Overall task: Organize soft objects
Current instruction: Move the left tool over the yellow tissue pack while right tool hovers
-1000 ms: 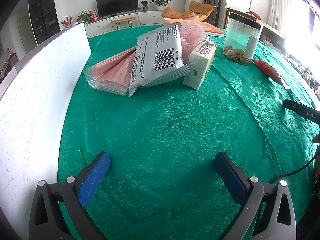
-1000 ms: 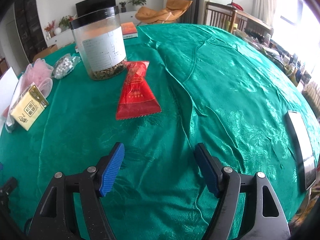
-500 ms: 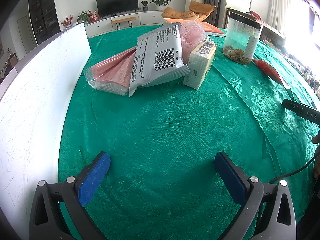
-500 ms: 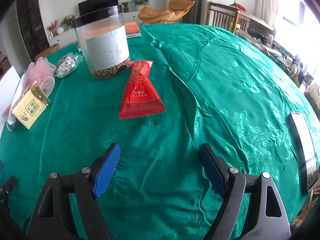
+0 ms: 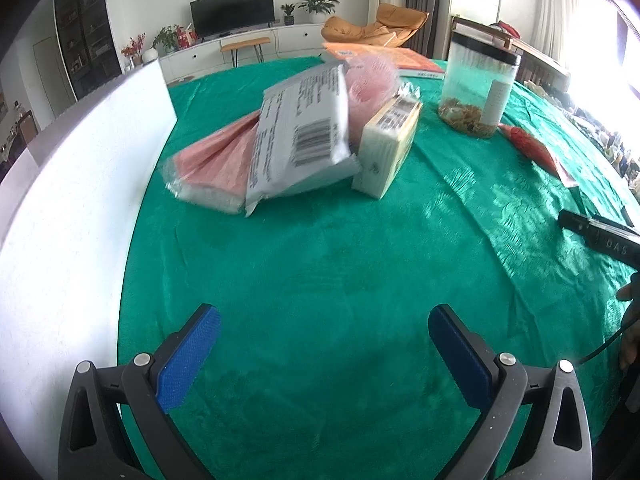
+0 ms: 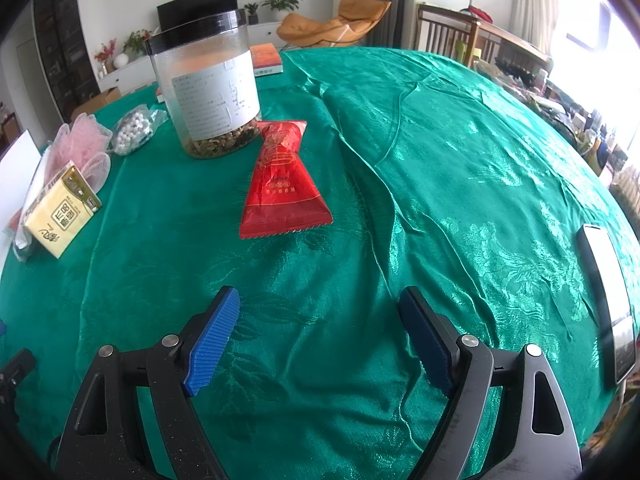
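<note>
Cloth (image 6: 460, 152), green and patterned, covers the whole table, and the jar (image 6: 206, 88) standing on it serves as landmark. Far left of the jar stands a white board (image 5: 68, 208). Between board and jar lies a heap: a pink pack (image 5: 216, 160) at the bottom, a grey bag (image 5: 304, 132) leaning across it, a pink puff (image 5: 370, 80) behind, and a yellow tissue pack (image 5: 390, 144) nearest the jar. A bead bag (image 6: 136, 130) sits just left of the jar, a red pouch (image 6: 282, 180) touches its base in front. Both claws hang over bare cloth, well short of the jar: the left gripper (image 5: 324, 320) spread wide and empty, the right gripper (image 6: 320, 300) likewise spread with nothing between its pads.
</note>
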Demonstrator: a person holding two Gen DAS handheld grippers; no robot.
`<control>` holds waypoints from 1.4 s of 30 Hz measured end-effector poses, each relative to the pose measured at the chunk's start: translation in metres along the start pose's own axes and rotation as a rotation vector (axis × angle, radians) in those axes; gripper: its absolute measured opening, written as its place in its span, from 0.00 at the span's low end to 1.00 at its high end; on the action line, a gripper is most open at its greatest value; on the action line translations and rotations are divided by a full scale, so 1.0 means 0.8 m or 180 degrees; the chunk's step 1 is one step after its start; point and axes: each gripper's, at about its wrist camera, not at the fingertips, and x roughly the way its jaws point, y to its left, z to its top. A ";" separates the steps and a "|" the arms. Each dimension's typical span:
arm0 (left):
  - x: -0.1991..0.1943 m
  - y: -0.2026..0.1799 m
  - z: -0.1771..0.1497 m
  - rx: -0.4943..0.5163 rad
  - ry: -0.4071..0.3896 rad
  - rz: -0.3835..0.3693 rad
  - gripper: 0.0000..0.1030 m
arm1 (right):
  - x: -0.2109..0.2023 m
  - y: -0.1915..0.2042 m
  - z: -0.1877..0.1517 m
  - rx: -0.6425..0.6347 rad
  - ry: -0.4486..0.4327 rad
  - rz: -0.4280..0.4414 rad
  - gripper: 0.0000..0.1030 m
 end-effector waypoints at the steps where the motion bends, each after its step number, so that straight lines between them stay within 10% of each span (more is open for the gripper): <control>1: -0.003 -0.008 0.011 0.0062 -0.0065 -0.0014 1.00 | 0.000 0.000 0.000 -0.0001 0.0000 0.0000 0.82; 7: 0.012 -0.056 0.091 0.0559 -0.0245 0.0298 0.95 | 0.000 0.001 0.000 -0.0006 0.0003 0.0013 0.83; 12: 0.060 -0.059 0.124 0.0559 0.0019 0.0510 0.58 | 0.000 0.002 -0.001 -0.0008 0.0004 0.0015 0.84; 14: 0.056 -0.060 0.123 0.0567 0.0037 0.0384 0.30 | -0.001 0.002 -0.001 -0.0008 0.0004 0.0016 0.84; 16: 0.033 -0.060 0.118 0.0462 0.0011 0.0159 0.23 | -0.001 0.002 -0.001 -0.0007 0.0004 0.0016 0.84; 24: -0.010 -0.026 0.042 -0.0231 0.0481 -0.1031 0.25 | 0.000 0.003 -0.001 -0.0027 0.0010 0.0031 0.85; 28: -0.006 0.001 0.023 -0.0328 0.0401 -0.0559 0.87 | 0.000 0.003 -0.001 -0.0027 0.0010 0.0029 0.85; 34: -0.025 0.004 0.022 -0.0213 0.0195 -0.0560 0.87 | 0.000 0.003 -0.001 -0.0028 0.0010 0.0029 0.85; 42: 0.014 -0.065 0.018 0.0610 0.0224 -0.0001 0.87 | 0.000 0.003 -0.001 -0.0028 0.0011 0.0030 0.85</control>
